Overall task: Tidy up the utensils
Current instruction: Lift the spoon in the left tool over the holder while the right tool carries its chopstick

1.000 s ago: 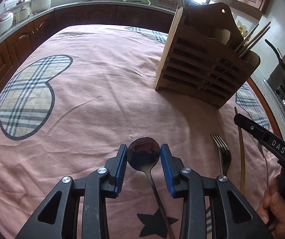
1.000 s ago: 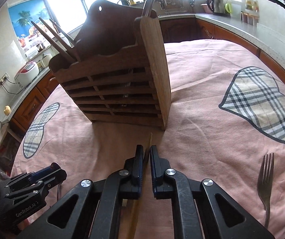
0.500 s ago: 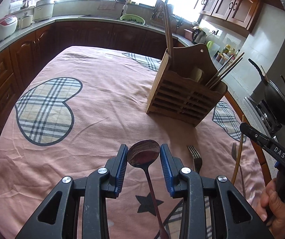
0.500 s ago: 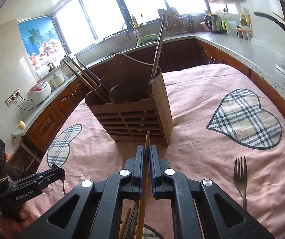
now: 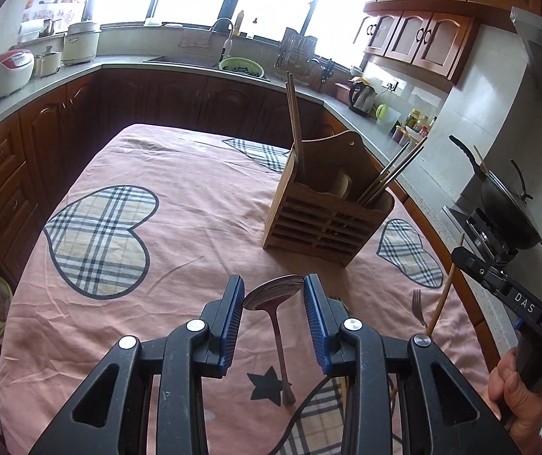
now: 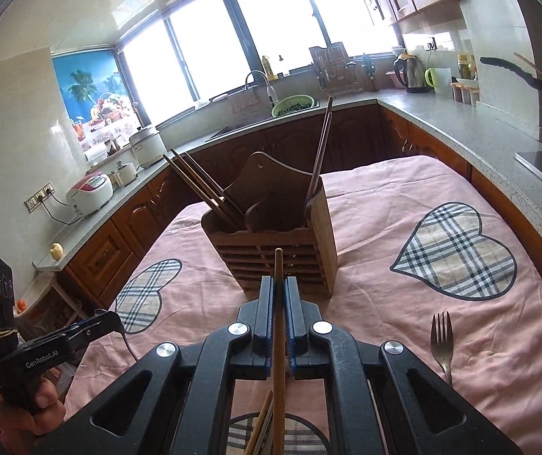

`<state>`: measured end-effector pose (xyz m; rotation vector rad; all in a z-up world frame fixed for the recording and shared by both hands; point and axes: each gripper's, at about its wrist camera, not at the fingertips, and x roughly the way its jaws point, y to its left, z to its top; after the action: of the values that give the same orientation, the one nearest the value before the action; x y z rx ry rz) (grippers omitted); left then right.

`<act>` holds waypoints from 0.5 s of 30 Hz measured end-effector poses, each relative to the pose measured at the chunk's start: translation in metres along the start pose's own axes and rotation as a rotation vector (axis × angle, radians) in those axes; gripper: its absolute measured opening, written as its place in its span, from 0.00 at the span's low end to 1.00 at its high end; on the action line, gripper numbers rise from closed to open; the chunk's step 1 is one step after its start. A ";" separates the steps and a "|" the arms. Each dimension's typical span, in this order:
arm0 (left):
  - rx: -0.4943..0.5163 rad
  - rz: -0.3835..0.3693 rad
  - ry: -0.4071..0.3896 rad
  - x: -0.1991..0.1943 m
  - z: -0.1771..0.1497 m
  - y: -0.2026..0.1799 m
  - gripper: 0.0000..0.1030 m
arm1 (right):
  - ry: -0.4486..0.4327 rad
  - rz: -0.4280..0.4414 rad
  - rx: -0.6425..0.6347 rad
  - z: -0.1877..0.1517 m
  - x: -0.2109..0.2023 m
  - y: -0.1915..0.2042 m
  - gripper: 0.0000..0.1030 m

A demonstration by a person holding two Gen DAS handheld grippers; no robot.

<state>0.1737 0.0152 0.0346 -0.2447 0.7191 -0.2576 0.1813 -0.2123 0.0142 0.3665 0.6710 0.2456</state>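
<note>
- The left gripper (image 5: 274, 305) holds a metal spoon (image 5: 275, 295) by the bowl, pinched between the blue pads, with the handle hanging down above the pink tablecloth (image 5: 179, 204).
- The right gripper (image 6: 278, 303) is clamped on a wooden chopstick (image 6: 278, 295), its tip pointing towards the wooden caddy (image 6: 282, 242).
- The caddy stands mid-table, well apart from both tools; chopsticks already lean in its end compartments.
- My read: both pieces are lifted and the carry to the caddy is in hand.
- Next, each needs tipping upright over a free slot before release.
- A fork (image 6: 441, 337) lies on the cloth, not yet collected.
</note>
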 end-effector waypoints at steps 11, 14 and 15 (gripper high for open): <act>0.016 -0.020 -0.045 -0.019 0.011 -0.004 0.30 | -0.053 0.008 -0.006 0.009 -0.016 0.003 0.05; 0.022 -0.022 -0.057 -0.022 0.015 -0.005 0.29 | -0.065 0.010 -0.005 0.012 -0.019 0.003 0.05; 0.023 -0.023 -0.060 -0.023 0.016 -0.005 0.29 | -0.068 0.011 -0.004 0.013 -0.020 0.003 0.05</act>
<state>0.1672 0.0196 0.0618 -0.2384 0.6542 -0.2795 0.1742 -0.2194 0.0358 0.3733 0.6012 0.2439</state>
